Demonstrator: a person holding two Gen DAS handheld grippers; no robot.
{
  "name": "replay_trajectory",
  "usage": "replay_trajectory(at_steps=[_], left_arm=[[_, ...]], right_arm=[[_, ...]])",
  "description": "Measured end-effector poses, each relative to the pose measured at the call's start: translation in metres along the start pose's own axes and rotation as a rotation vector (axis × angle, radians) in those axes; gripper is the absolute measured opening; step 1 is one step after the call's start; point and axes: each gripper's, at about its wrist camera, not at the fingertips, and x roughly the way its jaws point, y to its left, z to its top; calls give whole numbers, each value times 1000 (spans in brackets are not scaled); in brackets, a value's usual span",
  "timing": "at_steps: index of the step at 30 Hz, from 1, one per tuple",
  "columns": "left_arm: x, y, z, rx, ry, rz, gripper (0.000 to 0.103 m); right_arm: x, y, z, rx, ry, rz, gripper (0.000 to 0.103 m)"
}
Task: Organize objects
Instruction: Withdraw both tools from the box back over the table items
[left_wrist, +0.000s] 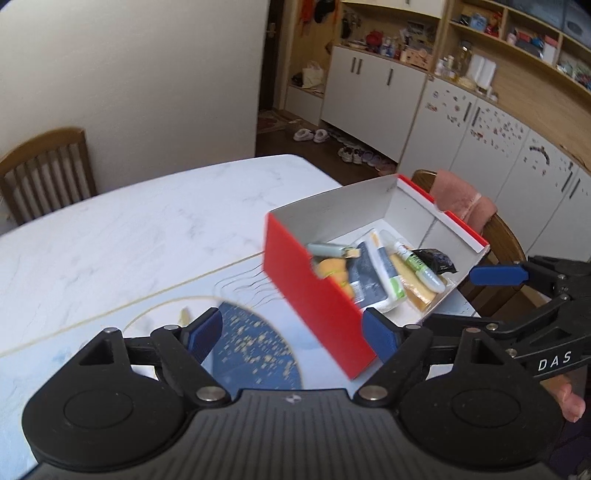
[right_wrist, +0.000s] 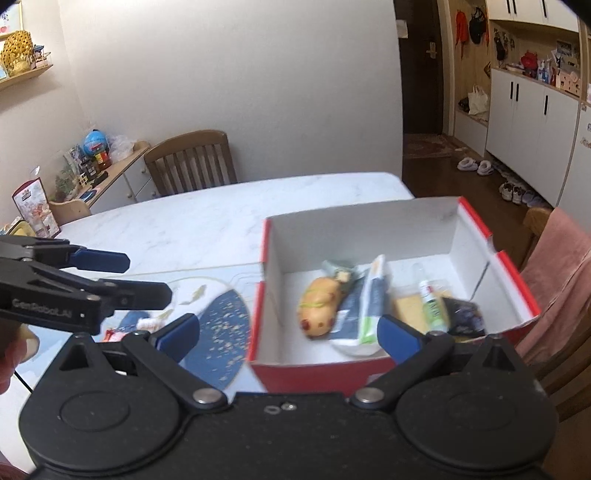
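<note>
A red cardboard box (left_wrist: 314, 295) with a white inside stands on the marble table; it also shows in the right wrist view (right_wrist: 317, 373). In it lie a yellow plush toy (right_wrist: 319, 308), a grey-white tube (right_wrist: 369, 306), a green-white tube (right_wrist: 432, 302), a yellow block (right_wrist: 406, 306) and a black packet (right_wrist: 465, 314). My left gripper (left_wrist: 291, 336) is open and empty, just left of the box's near corner. My right gripper (right_wrist: 288, 332) is open and empty, over the box's near wall. Each gripper shows in the other's view.
A blue speckled round mat (right_wrist: 225, 328) lies on the table left of the box, with small scraps (right_wrist: 147, 325) beside it. Wooden chairs stand at the far side (right_wrist: 192, 162) and to the right, one draped with a pink towel (right_wrist: 561, 277). The table edge is behind the box.
</note>
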Motion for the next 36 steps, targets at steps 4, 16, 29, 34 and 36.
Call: replay_trajectory(at_steps=[4,16,29,34,36], left_arm=[[-17,30,-17,-40,-15,15,83],[-49,121,-73,-140,-5,89,103],[-36,152,-141,-61,55,140,103],[-25,149,-158,-11,57,118,103],[-20,148,-165,8,59,113,103]], right_arm=[[6,26,-4,-20,26,10,103],[27,104,-17,-112,74,24,103],[73,165,-34,-146,156,17,102],[94,186,-47,-180,214,24,102],[101,193,-51,-191,231,20,102]])
